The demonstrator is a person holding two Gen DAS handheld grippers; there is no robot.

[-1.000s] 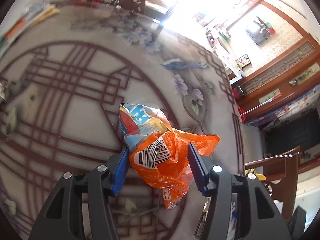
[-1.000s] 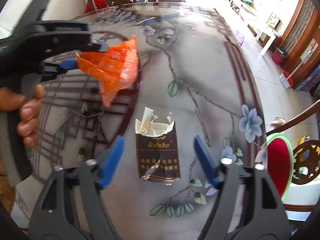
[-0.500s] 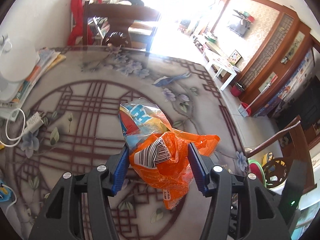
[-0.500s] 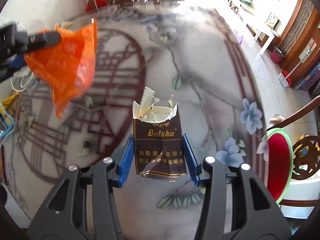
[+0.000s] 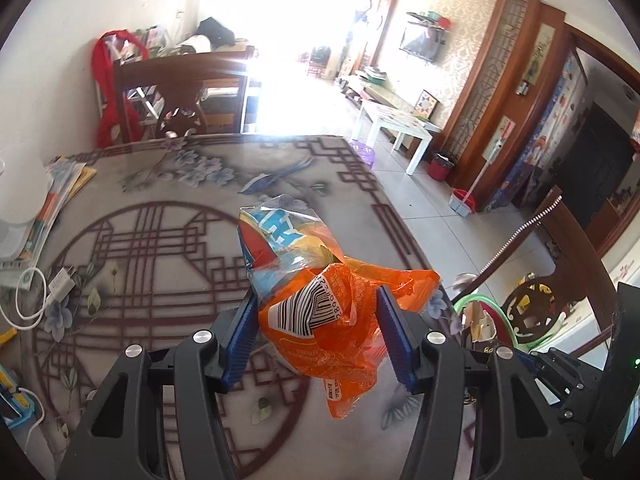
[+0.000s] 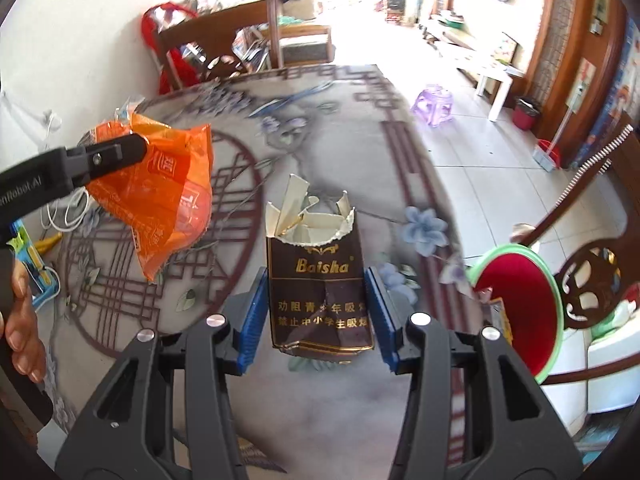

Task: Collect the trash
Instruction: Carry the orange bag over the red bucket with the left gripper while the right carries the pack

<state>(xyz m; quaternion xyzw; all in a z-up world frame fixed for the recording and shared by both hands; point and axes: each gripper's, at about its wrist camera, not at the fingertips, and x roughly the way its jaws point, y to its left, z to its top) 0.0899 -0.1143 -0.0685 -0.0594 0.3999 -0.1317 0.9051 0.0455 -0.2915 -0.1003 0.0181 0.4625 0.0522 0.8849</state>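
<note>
A glossy grey tabletop point(image 5: 168, 240) with maroon lattice and flower patterns ends at a right edge beside open tiled floor point(image 6: 500, 148). A dark wooden chair point(image 5: 180, 92) stands at its far end. The left gripper point(image 5: 316, 332) pinches a crumpled orange plastic wrapper point(image 5: 320, 332); the right gripper point(image 6: 316, 316), just closed, clamps a torn brown cigarette pack point(image 6: 320, 288) above the tabletop.

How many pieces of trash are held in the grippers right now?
2: the orange snack wrapper in the left gripper, and the torn brown cigarette pack in the right gripper. Others may lie out of view.
</note>
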